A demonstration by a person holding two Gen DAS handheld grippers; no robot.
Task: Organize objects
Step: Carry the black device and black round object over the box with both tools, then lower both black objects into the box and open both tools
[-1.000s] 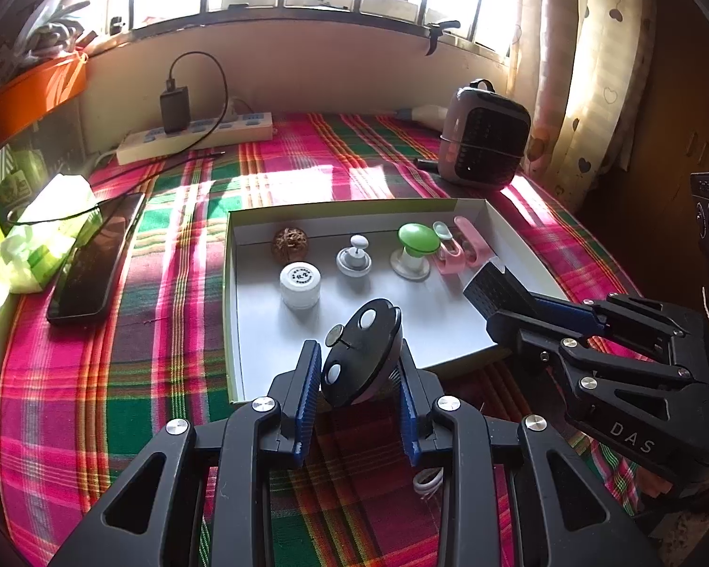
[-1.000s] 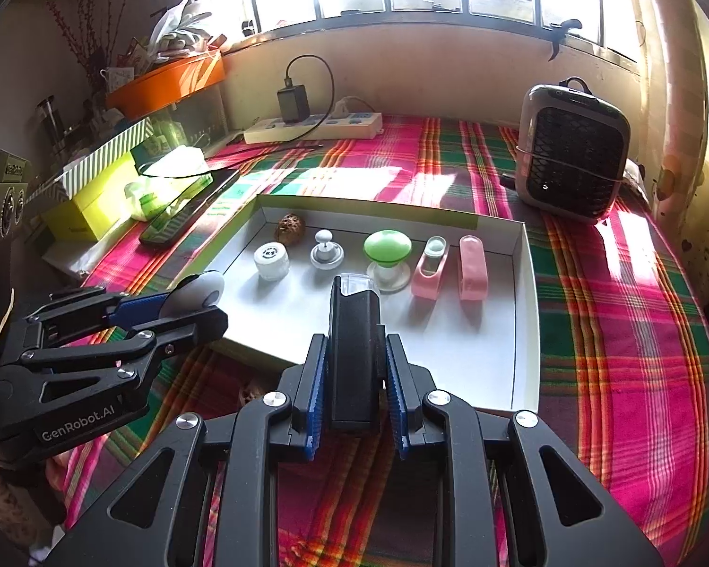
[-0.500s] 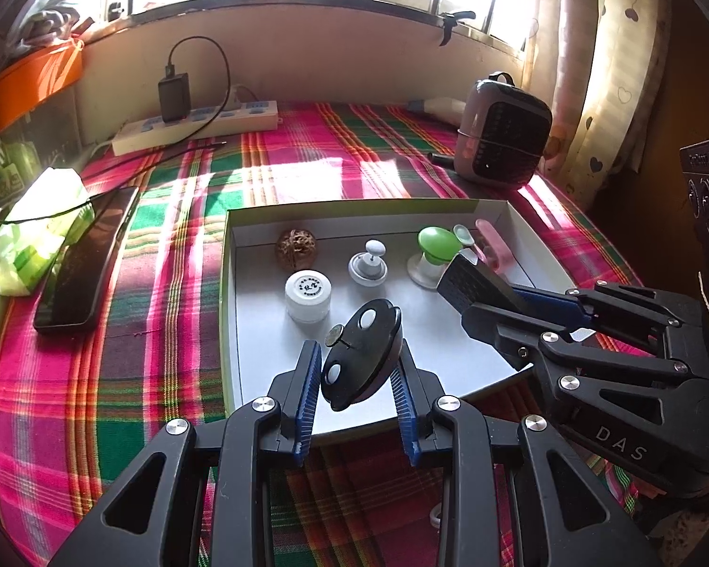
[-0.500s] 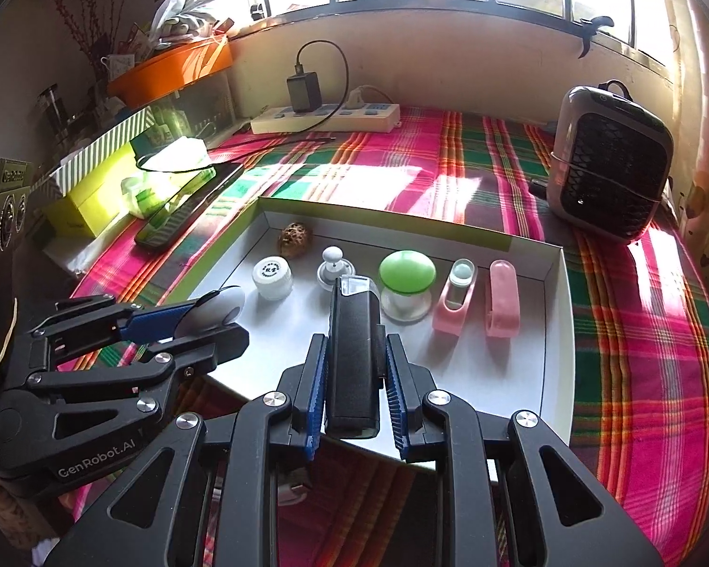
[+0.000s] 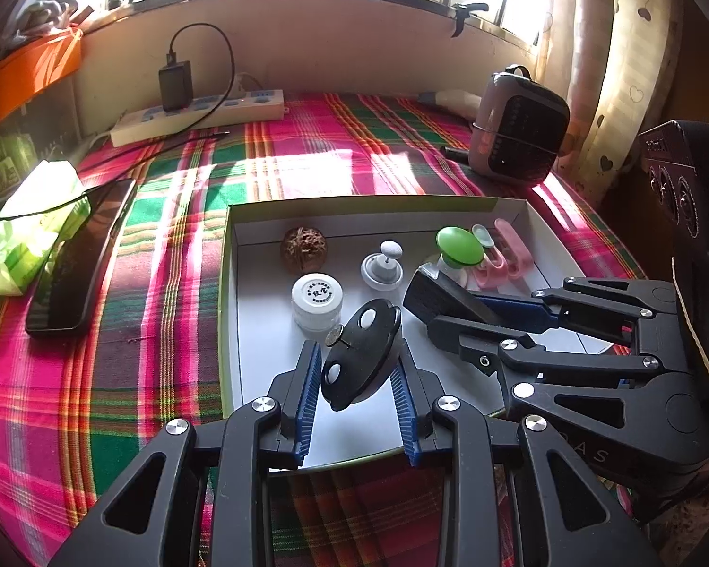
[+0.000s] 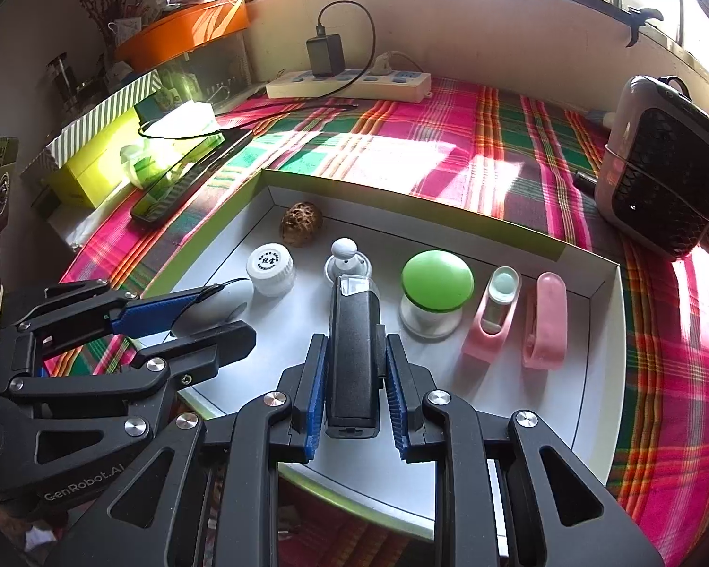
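Observation:
My left gripper (image 5: pixel 357 349) is shut on a black oval disc (image 5: pixel 354 378) with white dots, held tilted above the near-left part of a white tray (image 5: pixel 229 293). My right gripper (image 6: pixel 356 349) is shut on a black rectangular device (image 6: pixel 354 368), hanging over the tray's (image 6: pixel 605 378) middle. The tray's far half holds a walnut (image 6: pixel 300 224), a white jar (image 6: pixel 270 268), a white knob (image 6: pixel 345 250), a green-topped mushroom shape (image 6: pixel 437 276) and two pink clips (image 6: pixel 546 321). In the left wrist view the right gripper (image 5: pixel 449 312) is at right; in the right wrist view the left gripper (image 6: pixel 231 314) is at left.
The tray lies on a plaid cloth (image 5: pixel 165 217). A dark phone (image 5: pixel 80 255) and a green tissue pack (image 5: pixel 28 217) lie to its left. A power strip with charger (image 5: pixel 198 113) sits at the back wall. A small heater (image 5: pixel 520 137) stands at back right.
Both grippers have moved forward and slightly down over the tray with their objects still held. The tray's items look nearer. The right gripper moved more than the left.

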